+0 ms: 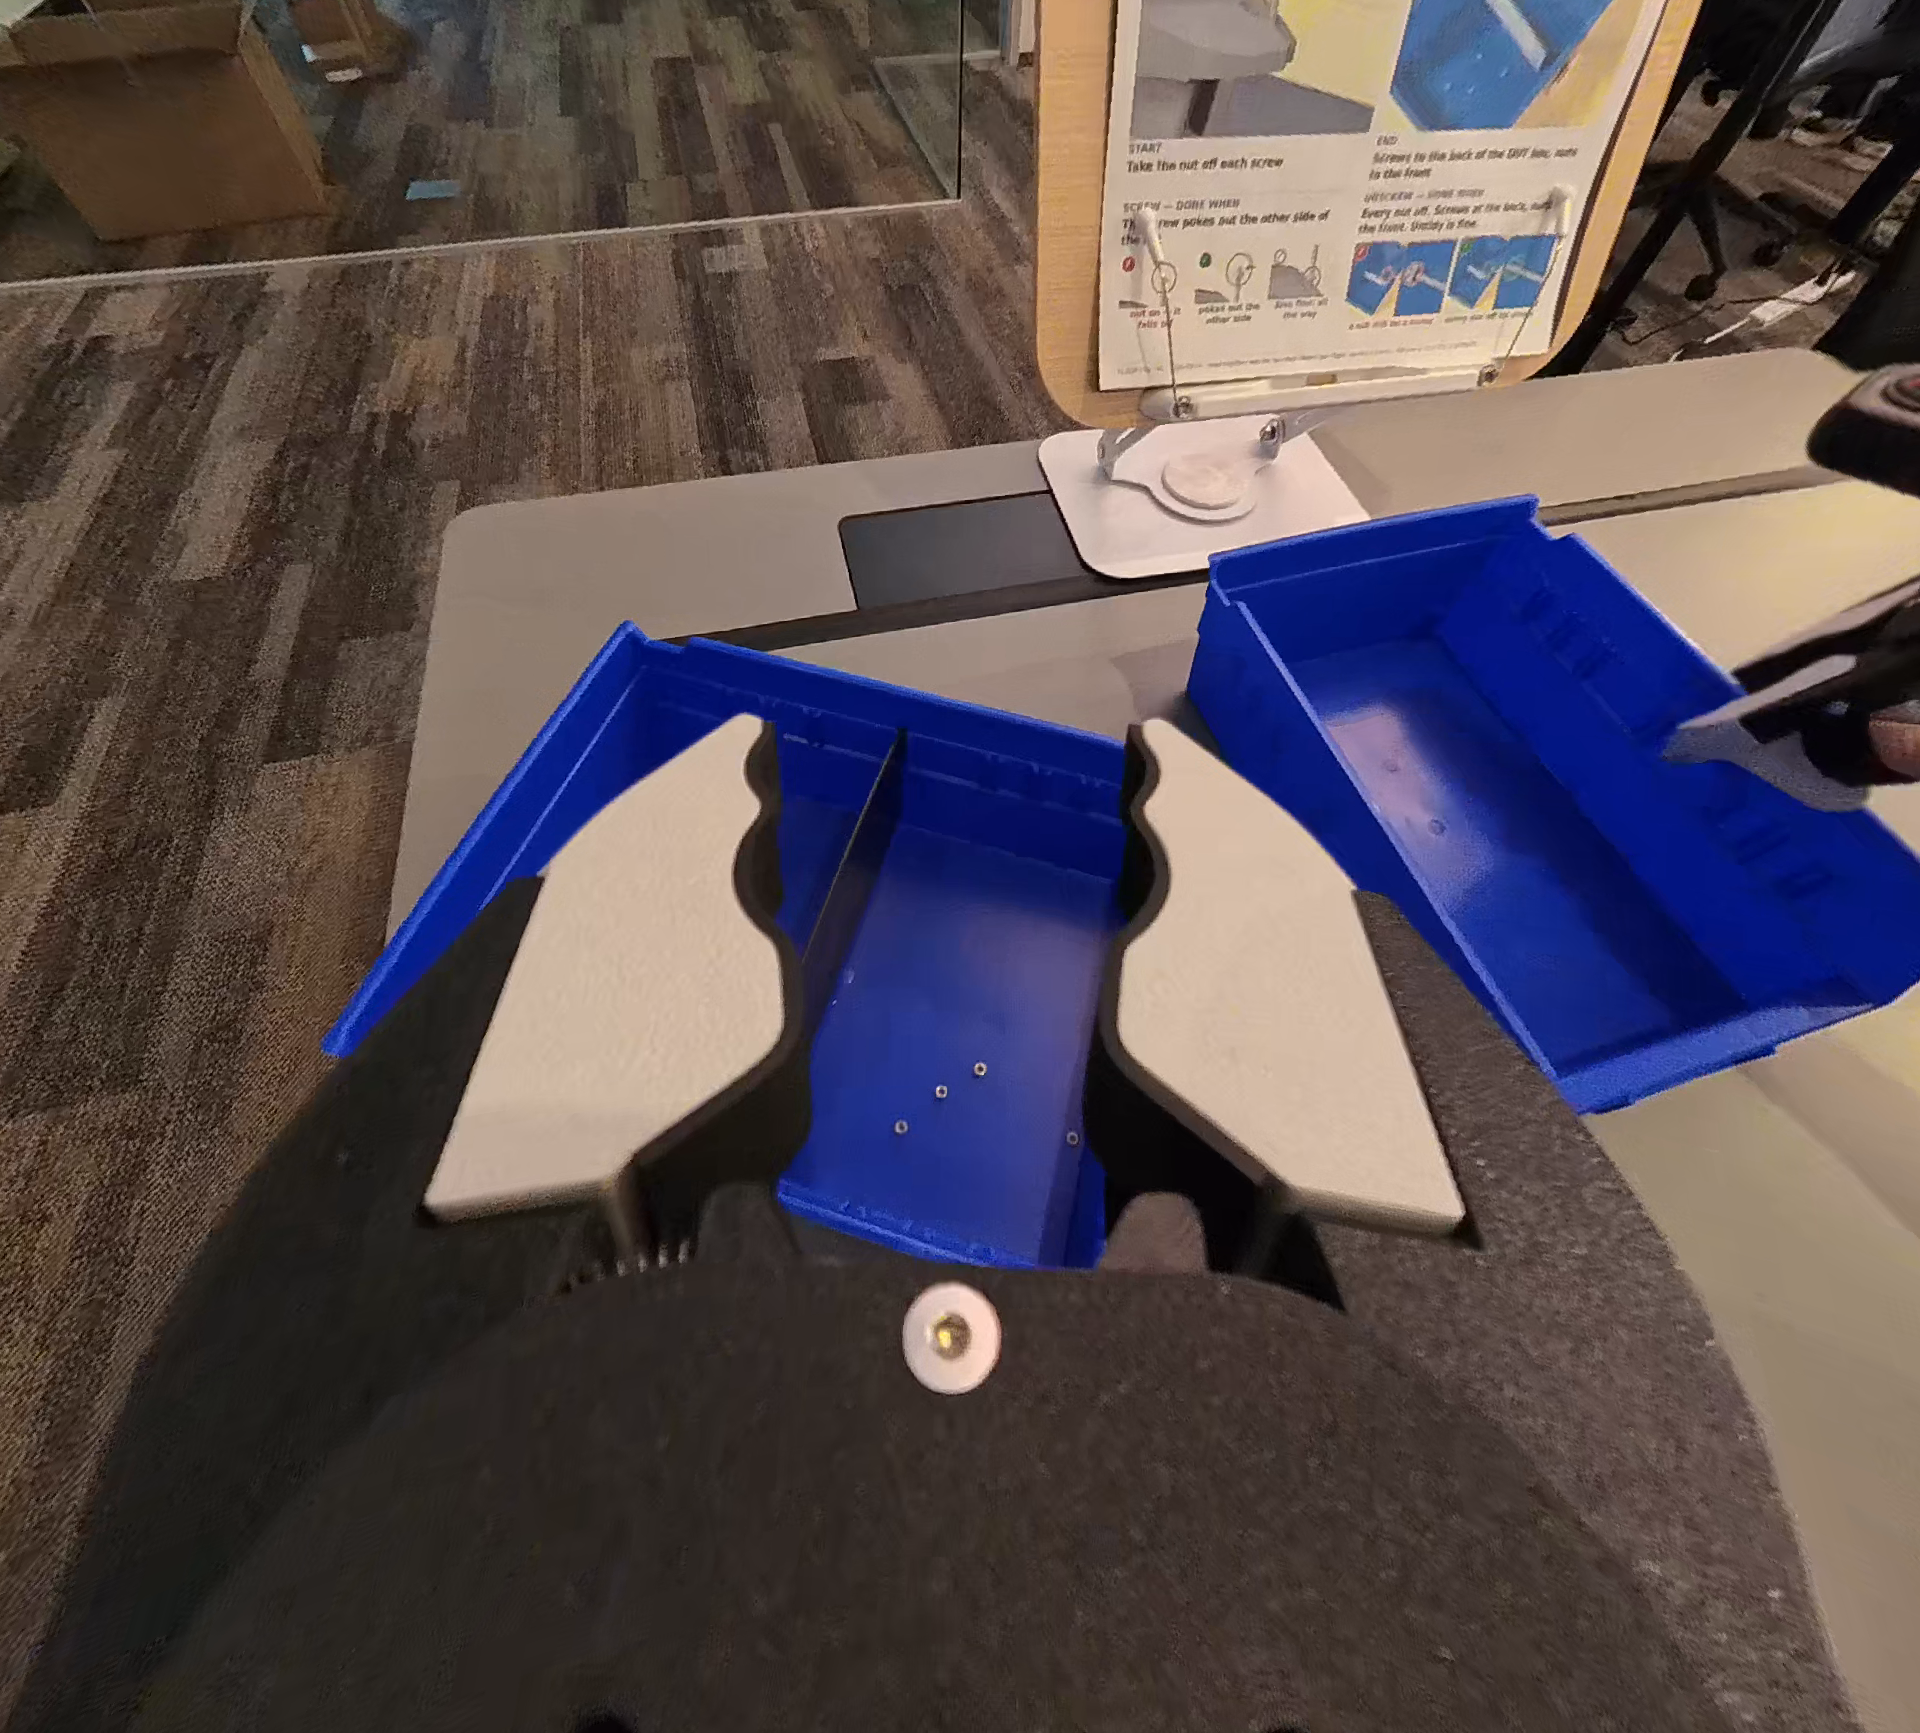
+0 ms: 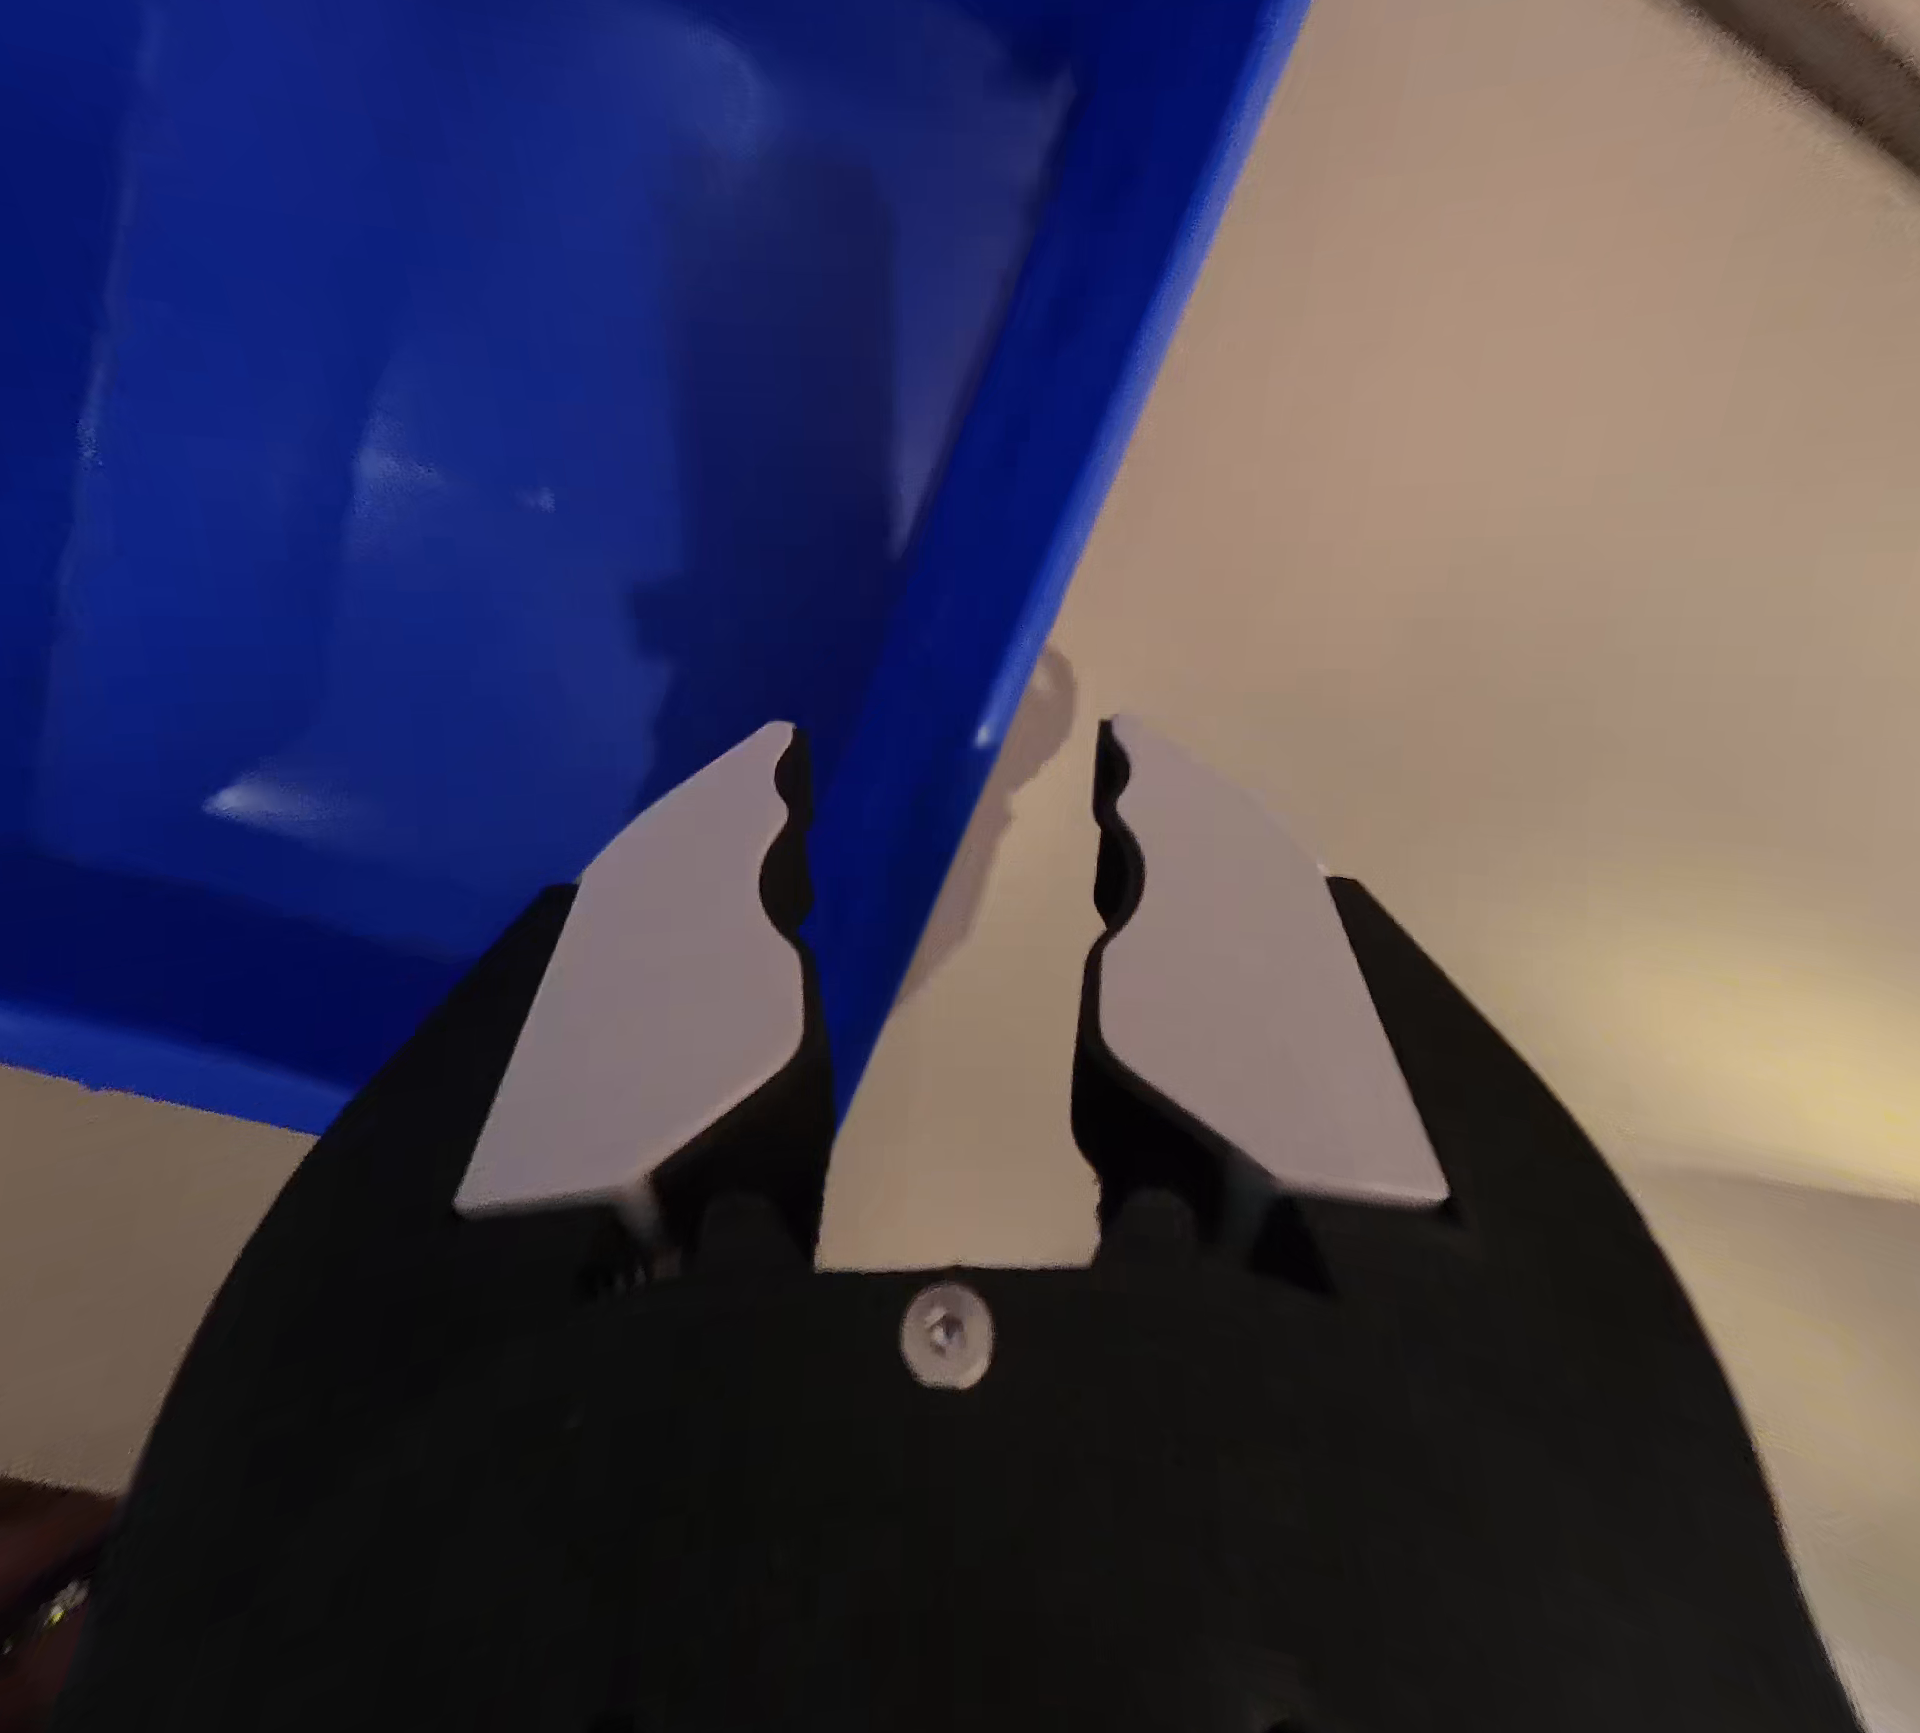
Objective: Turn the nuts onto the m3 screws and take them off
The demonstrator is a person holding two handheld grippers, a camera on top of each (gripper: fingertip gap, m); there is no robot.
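While the left claw (image 1: pixel 945 810) hangs wide open and empty over the divided blue bin (image 1: pixel 727 696), four small nuts (image 1: pixel 940 1092) lie loose on that bin's floor, in the near compartment. Screws? None that I can make out. Over at the second blue bin (image 1: pixel 1538 810), the right claw (image 2: pixel 945 738) is parted too, straddling the bin's side wall, gripping nothing. Looks like a pickup is the step in hand; next, the left claw must drop low and pinch one tiny nut cleanly off the tabletop (image 1: pixel 623 561) bin.
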